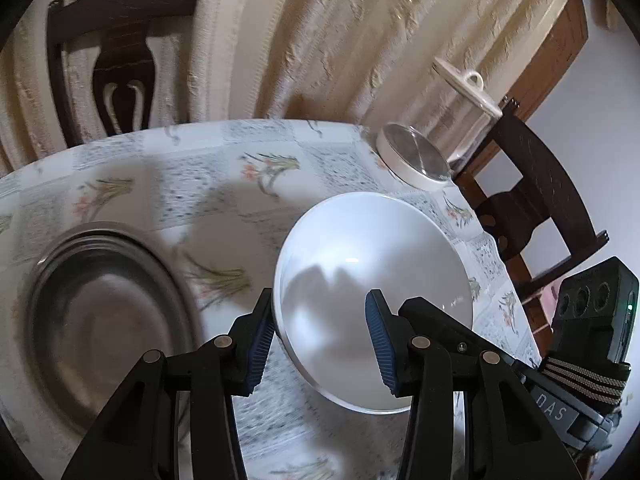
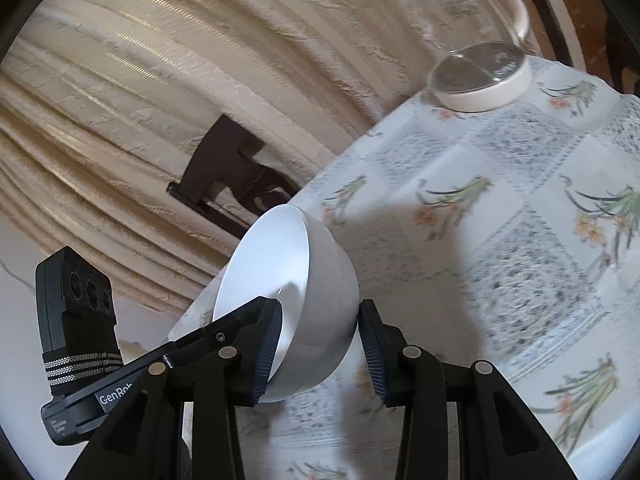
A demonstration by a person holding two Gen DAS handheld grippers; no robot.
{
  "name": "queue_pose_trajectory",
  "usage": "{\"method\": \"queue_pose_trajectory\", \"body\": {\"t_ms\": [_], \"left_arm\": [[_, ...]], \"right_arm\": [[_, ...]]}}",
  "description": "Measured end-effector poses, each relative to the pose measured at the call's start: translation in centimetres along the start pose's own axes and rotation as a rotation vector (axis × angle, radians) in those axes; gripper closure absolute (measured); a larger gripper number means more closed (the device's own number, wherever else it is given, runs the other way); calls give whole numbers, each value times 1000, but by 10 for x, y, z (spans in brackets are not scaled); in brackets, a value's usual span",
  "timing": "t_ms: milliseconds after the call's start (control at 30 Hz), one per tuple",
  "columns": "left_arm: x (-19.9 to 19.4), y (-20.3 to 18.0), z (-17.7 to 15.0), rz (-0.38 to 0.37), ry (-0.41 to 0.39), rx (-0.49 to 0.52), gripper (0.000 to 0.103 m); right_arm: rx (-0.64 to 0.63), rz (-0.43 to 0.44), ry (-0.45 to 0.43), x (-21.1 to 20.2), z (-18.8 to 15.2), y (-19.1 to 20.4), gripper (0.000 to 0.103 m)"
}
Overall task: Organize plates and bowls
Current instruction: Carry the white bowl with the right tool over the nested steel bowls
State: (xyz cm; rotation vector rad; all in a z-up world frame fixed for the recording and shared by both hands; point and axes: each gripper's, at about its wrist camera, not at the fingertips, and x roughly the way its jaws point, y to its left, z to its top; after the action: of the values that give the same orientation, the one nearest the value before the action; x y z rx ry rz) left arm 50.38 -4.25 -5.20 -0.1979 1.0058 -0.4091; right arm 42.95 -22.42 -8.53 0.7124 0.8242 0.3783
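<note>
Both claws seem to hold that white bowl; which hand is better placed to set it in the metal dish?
Probably the left. The left gripper grips the white bowl with the metal dish right beside it; the right gripper holds the bowl's opposite side, and its view shows no dish.

A glossy white bowl (image 1: 372, 280) hangs tilted above the floral tablecloth, beside an upright steel plate (image 1: 104, 320).

Floral tablecloth (image 1: 224, 168), glass jar (image 1: 470, 120) near dark chair (image 1: 532, 200), cream curtain (image 1: 320, 40)
</note>
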Motion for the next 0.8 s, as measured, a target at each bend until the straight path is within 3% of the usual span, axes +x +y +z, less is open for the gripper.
{"method": "queue_pose_trajectory", "body": {"t_ms": [500, 800], "left_arm": [[-70, 75, -17, 56, -87, -95, 57], [-76, 118, -25, 78, -89, -161, 57]], "right_arm": [[-102, 72, 91, 43, -24, 70, 61], [-131, 58, 160, 78, -38, 87, 61]]}}
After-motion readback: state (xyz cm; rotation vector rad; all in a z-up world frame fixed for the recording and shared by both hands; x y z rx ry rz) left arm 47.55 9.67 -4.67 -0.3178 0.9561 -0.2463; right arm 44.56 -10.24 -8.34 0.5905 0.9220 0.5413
